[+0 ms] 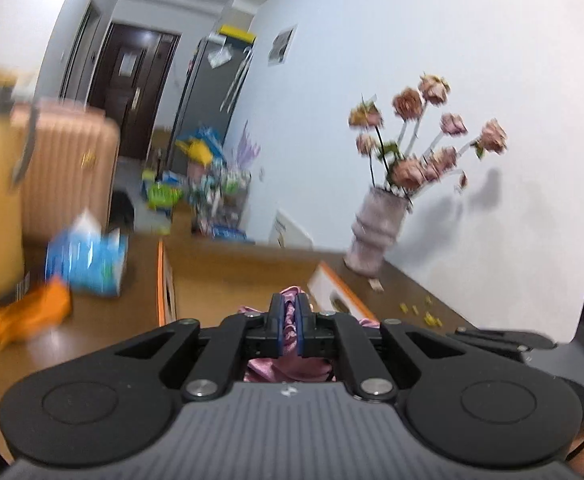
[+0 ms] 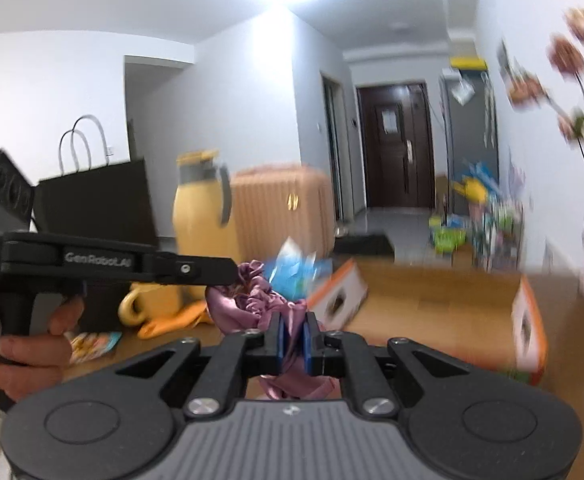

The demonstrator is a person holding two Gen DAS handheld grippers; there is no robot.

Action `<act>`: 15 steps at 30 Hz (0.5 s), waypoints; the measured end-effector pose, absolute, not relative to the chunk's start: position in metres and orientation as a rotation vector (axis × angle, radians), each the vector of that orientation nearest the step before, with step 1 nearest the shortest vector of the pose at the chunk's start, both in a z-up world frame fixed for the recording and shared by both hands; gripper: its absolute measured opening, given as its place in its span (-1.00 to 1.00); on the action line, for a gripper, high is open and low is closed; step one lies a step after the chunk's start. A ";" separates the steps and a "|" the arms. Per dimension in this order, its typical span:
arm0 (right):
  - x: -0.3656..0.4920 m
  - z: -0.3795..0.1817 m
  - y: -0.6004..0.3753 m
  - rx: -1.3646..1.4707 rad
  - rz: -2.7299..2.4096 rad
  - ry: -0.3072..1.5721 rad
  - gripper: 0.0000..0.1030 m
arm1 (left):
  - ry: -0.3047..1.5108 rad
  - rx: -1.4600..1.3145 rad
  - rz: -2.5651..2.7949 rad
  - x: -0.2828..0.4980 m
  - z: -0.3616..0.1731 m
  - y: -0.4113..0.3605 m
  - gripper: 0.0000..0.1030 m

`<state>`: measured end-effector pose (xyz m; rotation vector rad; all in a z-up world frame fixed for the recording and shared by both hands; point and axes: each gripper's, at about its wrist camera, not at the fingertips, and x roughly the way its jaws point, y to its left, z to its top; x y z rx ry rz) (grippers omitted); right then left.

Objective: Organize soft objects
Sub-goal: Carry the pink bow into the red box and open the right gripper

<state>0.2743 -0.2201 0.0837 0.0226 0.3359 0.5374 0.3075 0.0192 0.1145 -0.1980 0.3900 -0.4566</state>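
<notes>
My left gripper (image 1: 290,309) is shut on a pink satin scrunchie (image 1: 287,370), which bunches between and below its blue pads. My right gripper (image 2: 293,326) is shut on the same pink scrunchie (image 2: 251,300). In the right wrist view the left gripper (image 2: 233,274) reaches in from the left and pinches the scrunchie's far side, so the fabric is held between the two above the wooden table. An open cardboard box (image 1: 243,276) with orange edges stands just beyond; it also shows in the right wrist view (image 2: 444,300).
On the table sit a blue tissue pack (image 1: 87,260), an orange cloth (image 1: 19,316), a yellow jug (image 2: 203,208), a yellow mug (image 2: 147,304), a black paper bag (image 2: 95,200) and a vase of pink flowers (image 1: 376,232). A pink suitcase (image 1: 71,176) stands behind.
</notes>
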 end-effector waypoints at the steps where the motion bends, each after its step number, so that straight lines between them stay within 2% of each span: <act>1: 0.295 0.096 -0.221 0.002 0.534 0.328 -0.83 | 0.390 -0.193 -0.453 0.331 0.126 0.016 -0.88; 4: 0.371 0.119 -0.222 -0.030 0.528 0.356 -0.83 | 0.413 -0.193 -0.434 0.401 0.135 0.009 -0.88; 7: 0.462 0.117 -0.222 -0.027 0.532 0.464 -0.83 | 0.520 -0.207 -0.379 0.487 0.120 0.002 -0.89; 11: 0.581 0.080 -0.213 -0.050 0.511 0.664 -0.83 | 0.668 -0.175 -0.298 0.574 0.072 -0.013 -0.89; 14: 0.644 0.044 -0.208 -0.042 0.484 0.792 -0.80 | 0.740 -0.127 -0.269 0.612 0.036 -0.024 -0.88; 15: 0.658 0.033 -0.205 -0.039 0.480 0.830 -0.70 | 0.753 -0.113 -0.273 0.617 0.028 -0.023 -0.88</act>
